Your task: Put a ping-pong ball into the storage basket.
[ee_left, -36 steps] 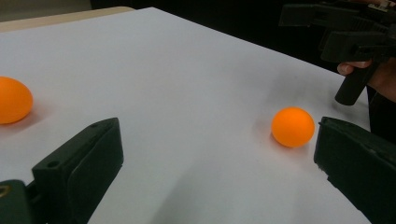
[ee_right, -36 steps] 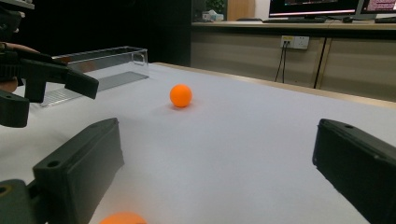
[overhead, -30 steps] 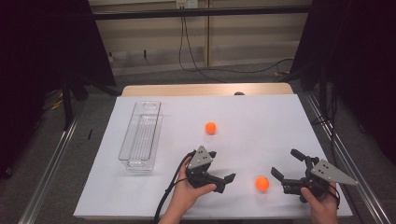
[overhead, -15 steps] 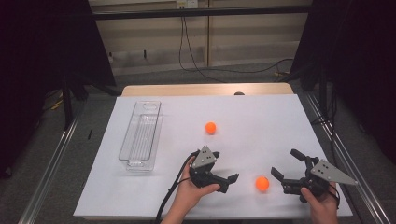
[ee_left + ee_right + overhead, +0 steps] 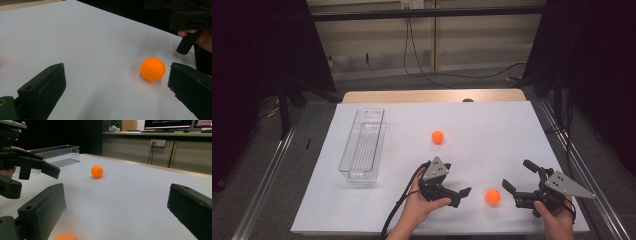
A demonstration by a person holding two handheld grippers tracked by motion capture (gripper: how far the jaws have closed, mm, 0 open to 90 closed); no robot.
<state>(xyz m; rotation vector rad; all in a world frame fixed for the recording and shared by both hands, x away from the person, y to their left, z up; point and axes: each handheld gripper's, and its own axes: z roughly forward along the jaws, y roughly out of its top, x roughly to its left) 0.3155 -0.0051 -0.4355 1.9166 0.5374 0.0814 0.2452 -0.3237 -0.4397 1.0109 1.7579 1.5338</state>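
Left claw spread wide, jaws apart and holding nothing, low over the table near its front edge, held by the person's left hand. In the left gripper view the near orange ball sits on the white surface ahead, between the jaw lines but close to the right-hand jaw, just beside it, not touching as far as I can tell. In the high view the same ball lies between the two claws, just right of the left claw's tips.

Right claw also spread wide, nothing in it, jaws pointing left toward the ball, held by the right hand at the front right of the table. Grey three-cornered plate on top of each gripper. In the right gripper view the near ball peeks in at the bottom edge, by the left-hand jaw; the left claw shows at far left.

Second orange ball rests farther back, about mid-table, well apart from both claws; in the right gripper view it sits between the jaw lines but far ahead.

Clear plastic tray lies lengthwise on the left part of the table, nothing visible inside, well apart from both balls. Black cable trails off the left gripper toward the front edge.
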